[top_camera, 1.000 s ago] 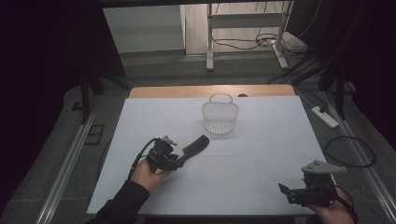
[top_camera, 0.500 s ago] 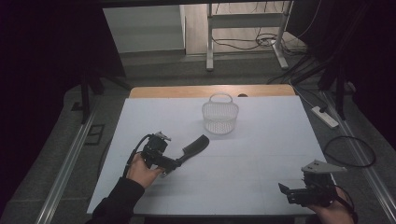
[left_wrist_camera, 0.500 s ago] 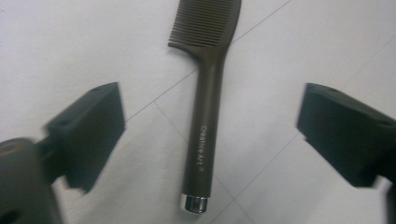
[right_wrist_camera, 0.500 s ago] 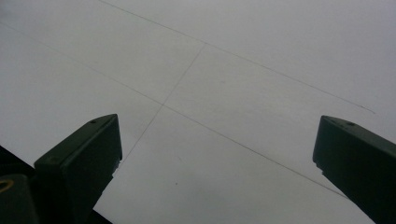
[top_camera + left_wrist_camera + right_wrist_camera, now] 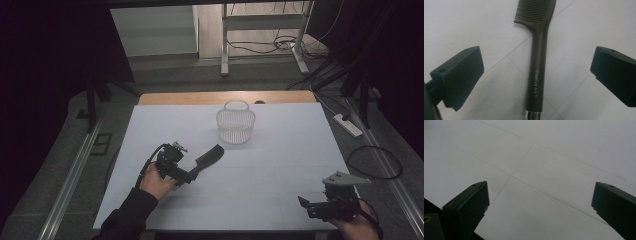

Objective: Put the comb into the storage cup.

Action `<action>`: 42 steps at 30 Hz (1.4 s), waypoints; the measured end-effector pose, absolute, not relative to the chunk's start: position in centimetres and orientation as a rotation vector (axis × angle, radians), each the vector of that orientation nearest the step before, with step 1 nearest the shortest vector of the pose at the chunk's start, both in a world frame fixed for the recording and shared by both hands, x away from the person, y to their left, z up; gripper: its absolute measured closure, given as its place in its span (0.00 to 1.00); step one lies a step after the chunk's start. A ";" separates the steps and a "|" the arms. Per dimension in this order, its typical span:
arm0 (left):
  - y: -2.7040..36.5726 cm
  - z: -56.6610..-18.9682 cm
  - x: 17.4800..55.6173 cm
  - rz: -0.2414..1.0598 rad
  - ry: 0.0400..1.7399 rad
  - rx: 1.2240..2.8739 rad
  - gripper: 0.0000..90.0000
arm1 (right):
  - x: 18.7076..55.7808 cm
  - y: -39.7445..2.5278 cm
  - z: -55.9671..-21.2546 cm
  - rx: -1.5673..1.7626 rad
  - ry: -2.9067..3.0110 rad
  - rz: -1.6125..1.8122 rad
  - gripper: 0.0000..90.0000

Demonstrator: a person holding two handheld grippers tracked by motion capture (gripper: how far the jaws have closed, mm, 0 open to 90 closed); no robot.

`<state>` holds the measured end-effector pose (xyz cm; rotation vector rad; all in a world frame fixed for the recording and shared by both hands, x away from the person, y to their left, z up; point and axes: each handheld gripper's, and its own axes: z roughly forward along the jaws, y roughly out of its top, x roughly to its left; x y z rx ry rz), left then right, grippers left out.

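**Left tool spread over comb handle; right tool idle at desk edge**

The left tool (image 5: 192, 172) sits at the near-left part of the desk (image 5: 280, 165), held in the person's left hand (image 5: 156, 182). In the left gripper view its jaws stand wide apart, one on each side of the comb (image 5: 537, 65), with clear gaps to the handle on both sides; neither jaw touches it. The comb is dark, lies flat on the white desk surface, and carries the marking "Creative Art" on its handle, with a bright metal cap at the near end. Its toothed head points away from the tool, toward the basket (image 5: 235, 123).

The basket is a white mesh type with an upright loop handle. It stands toward the far middle of the desk, apart from the comb head.

The right tool (image 5: 306, 205) is at the near-right corner of the desk, with a grey three-cornered plate on top. In the right gripper view its jaws are spread wide over bare white surface marked with thin lines, holding nothing
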<state>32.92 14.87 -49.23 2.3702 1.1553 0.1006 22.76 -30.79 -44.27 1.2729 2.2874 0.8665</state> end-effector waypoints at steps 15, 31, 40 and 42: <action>13.6 -51.7 33.1 0.095 1.136 2.487 0.00 | 22.8 -30.8 -44.3 1.272 2.292 0.864 0.02; 12.8 -52.5 33.0 0.133 1.137 2.569 0.00 | 22.8 -30.8 -44.3 1.273 2.294 0.863 0.02; 12.7 -51.7 32.7 0.116 1.125 2.585 0.17 | 22.8 -30.8 -44.3 1.269 2.295 0.861 0.02; 12.9 -51.5 32.6 0.119 1.137 2.573 0.28 | 22.8 -30.8 -44.3 1.269 2.295 0.860 0.02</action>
